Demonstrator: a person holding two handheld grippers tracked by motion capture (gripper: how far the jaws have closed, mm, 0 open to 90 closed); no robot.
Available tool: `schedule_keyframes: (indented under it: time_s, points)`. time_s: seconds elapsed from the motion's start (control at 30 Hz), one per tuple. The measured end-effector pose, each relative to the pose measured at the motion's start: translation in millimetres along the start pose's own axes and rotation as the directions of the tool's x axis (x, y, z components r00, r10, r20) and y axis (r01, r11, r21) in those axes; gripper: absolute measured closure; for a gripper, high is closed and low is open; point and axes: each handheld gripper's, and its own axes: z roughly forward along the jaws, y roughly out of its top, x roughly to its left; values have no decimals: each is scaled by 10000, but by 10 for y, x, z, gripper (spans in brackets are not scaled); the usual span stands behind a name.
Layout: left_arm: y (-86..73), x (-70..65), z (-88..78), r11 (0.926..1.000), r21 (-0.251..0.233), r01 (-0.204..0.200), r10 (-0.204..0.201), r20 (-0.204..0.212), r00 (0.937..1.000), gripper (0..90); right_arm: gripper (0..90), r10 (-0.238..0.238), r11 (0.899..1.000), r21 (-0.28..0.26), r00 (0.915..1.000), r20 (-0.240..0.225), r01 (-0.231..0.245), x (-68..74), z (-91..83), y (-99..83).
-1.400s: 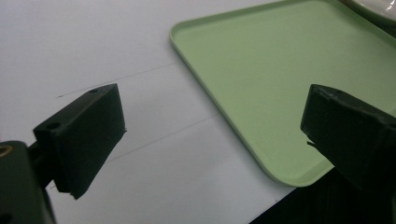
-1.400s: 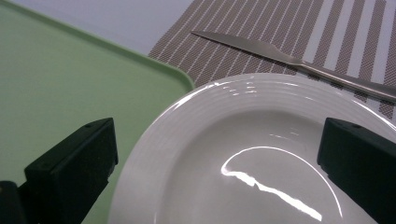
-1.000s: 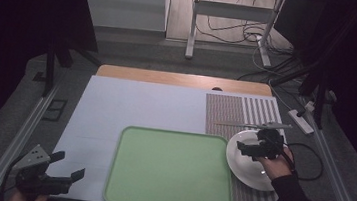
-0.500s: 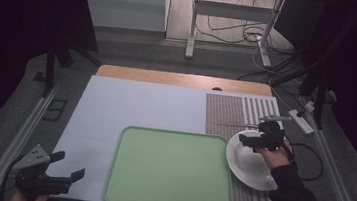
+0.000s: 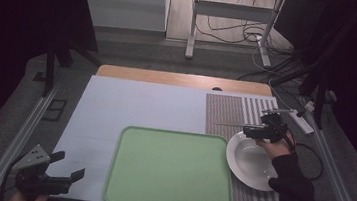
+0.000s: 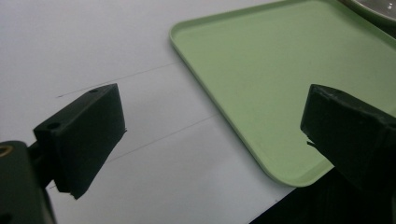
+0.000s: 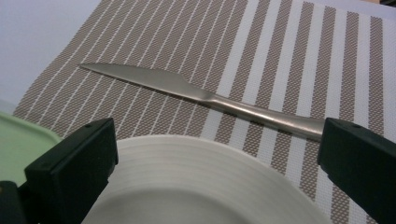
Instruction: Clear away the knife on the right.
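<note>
One knife [image 7: 205, 95], one plate [image 5: 253, 161]

A dim room surrounds the lit table [image 5: 131, 103]. Beyond its wooden far edge [image 5: 183, 79], grey floor [image 5: 136, 48] meets a pale wall panel [image 5: 123, 4]; a white metal stand [image 5: 236, 11] rises over tangled black cables [image 5: 233, 36]
</note>
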Motion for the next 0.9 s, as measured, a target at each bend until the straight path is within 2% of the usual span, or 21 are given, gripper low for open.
schedule_keyframes:
  time_s: [0.53, 0.67, 0.83, 0.9]
  points:
    - [-1, -2, -1, 10000, -9, -6, 6, 12, 10000, 63, 17, 187, 9996, 225, 9993, 329, -194, -211, 197, 129]
    - [-1, -2, -1, 10000, -11, -5, 5, 15, 10000, 63, 101, 141, 9996, 245, 9990, 417, -151, -266, 225, 174]
    - [-1, 1, -1, 10000, -16, -4, 4, 14, 10000, 63, 271, 49, 9996, 269, 9983, 584, -65, -341, 267, 227]
    - [-1, 1, 0, 10000, -21, 1, -1, 14, 10000, 63, 384, 23, 9995, 313, 9982, 604, -42, -371, 282, 245]
